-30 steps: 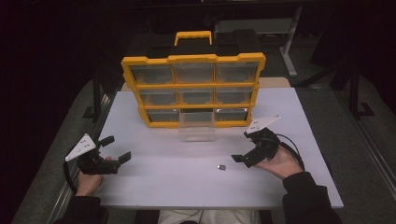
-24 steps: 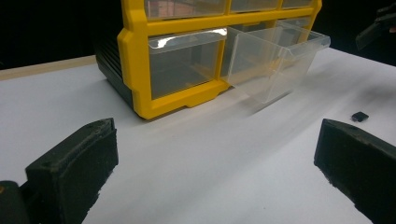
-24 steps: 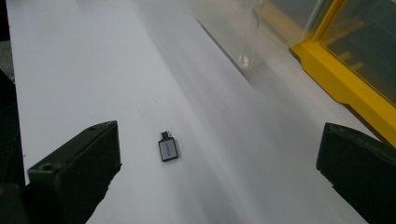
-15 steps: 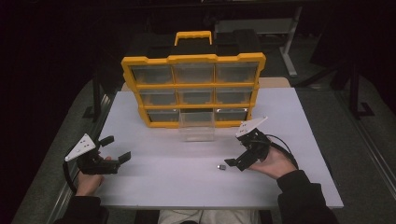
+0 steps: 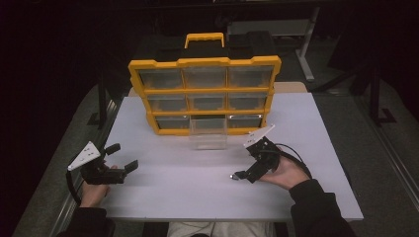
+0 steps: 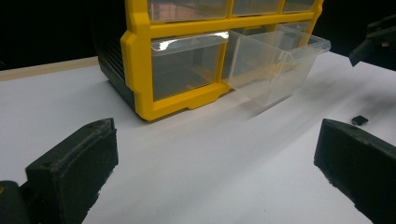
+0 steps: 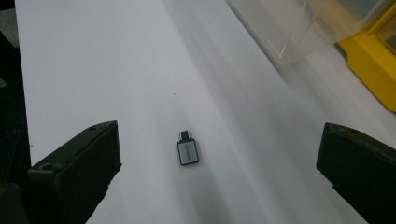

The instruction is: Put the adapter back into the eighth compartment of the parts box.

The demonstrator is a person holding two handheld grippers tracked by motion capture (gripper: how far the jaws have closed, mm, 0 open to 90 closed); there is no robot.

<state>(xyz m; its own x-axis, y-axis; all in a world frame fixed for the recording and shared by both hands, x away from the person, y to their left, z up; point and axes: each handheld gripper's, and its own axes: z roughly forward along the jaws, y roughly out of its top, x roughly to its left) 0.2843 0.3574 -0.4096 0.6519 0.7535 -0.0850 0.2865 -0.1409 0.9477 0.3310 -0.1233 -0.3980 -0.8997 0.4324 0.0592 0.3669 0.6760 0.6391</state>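
Observation:
A small dark adapter (image 7: 187, 151) lies flat on the white table (image 5: 188, 197); it is also the tiny adapter (image 5: 232, 176) in the high view and the adapter (image 6: 359, 120) far right in the left gripper view. My right gripper (image 5: 247, 175) hovers just over it, open, jaws wide on either side of it. A yellow organizer (image 5: 205, 94) with clear drawers stands at the back; its bottom middle drawer (image 5: 208, 132) is pulled out. My left gripper (image 5: 123, 158) rests open at the front left, nothing between its jaws.
The pulled-out clear drawer (image 6: 275, 65) juts toward the table's middle. The organizer has a yellow carry handle (image 5: 204, 38) on top. Dark floor and a metal stand (image 5: 306, 44) lie beyond the table's far right edge.
My right gripper has moved left and down toward the small adapter, its jaws now straddling it. The left gripper has stayed put.

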